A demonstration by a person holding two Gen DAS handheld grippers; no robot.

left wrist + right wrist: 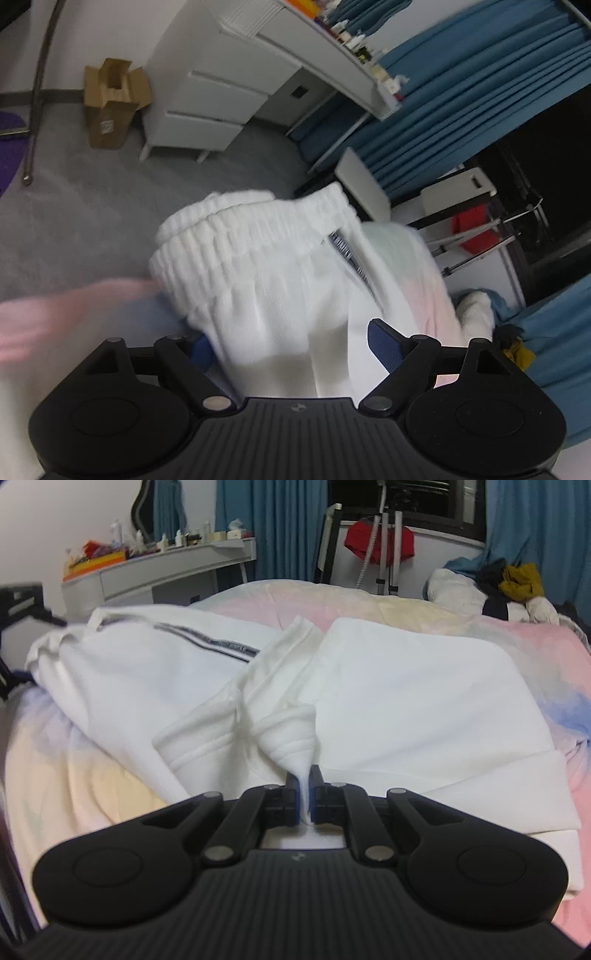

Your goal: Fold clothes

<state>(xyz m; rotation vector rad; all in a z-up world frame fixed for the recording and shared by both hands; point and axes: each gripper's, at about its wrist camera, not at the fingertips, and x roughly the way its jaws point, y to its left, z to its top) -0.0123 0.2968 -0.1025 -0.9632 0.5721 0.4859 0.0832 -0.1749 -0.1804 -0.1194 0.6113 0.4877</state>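
White trousers (406, 701) with a dark side stripe (207, 642) lie rumpled across a pastel quilt (74, 775). My right gripper (303, 790) is shut on a pinched fold of the white cloth near a hem, and the fabric rises from between its blue pads. In the left wrist view the ribbed elastic waistband (258, 236) bulges up ahead of my left gripper (288, 339). That gripper is open, its fingers (386, 347) set wide apart on either side of the white cloth. The cloth partly covers the left pad. This view is blurred.
A white drawer unit (207, 107) and a cardboard box (110, 103) stand on the grey floor beyond the bed. A cluttered desk (159, 565), blue curtains (461, 92), a rack with a red garment (376, 542) and a heap of clothes (498, 587) ring the bed.
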